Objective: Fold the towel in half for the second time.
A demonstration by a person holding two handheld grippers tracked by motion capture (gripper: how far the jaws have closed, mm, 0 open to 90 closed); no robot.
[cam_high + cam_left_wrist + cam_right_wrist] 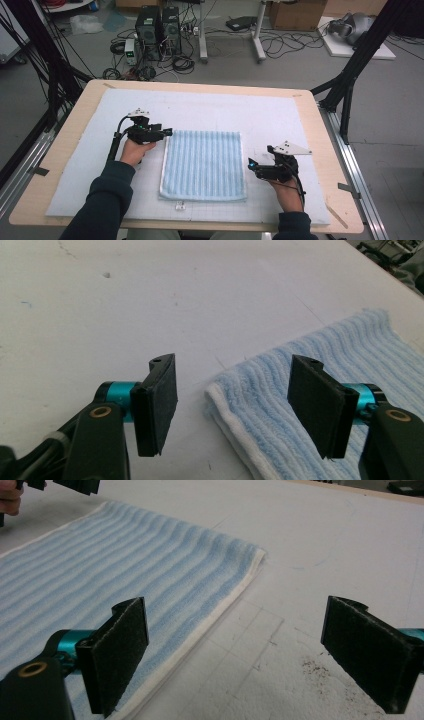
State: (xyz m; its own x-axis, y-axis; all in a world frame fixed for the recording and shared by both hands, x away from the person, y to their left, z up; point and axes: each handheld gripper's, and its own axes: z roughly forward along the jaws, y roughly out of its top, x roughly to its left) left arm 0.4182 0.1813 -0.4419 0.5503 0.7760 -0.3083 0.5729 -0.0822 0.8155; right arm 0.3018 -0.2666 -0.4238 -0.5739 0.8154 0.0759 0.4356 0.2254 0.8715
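Blue-and-white ribbed terry cloth, a folded rectangular towel (pixel 204 165), is lying flat at the middle of the pale padded mat (pixel 260 115) that is covering the light wooden table (pixel 330 150), and both hands are working at its edges. Starting nearest, the right gripper (pixel 251 164) is sitting at about four o'clock from the towel's centre, just beside the right hem; in the right gripper view its jaws are standing released and wide, one black pad (pixel 117 652) hanging over the white hem (pixel 200 635) and the other over bare mat, nothing between them being pressed. If it is closing from here it is likely catching just the top layer, or skating off the hem altogether, and the fold is coming apart unevenly. A scatter of dark crumbs (pixel 312 667) is lying on the mat just beside that jaw and could be getting dragged into the fabric. Farther off, at about ten o'clock, the left gripper (pixel 169 132) is hovering at the towel's far left corner (pixel 220 390); its jaws are standing apart on either side of that corner, the pads not yet touching cloth. The risk there, I judge, is a shallow bite: pads coming down on the thick rolled edge could be pinching just one ply, or pushing the corner along the mat and rumpling it. With one hand grasping before the other, the towel could also be skewing across the mat.
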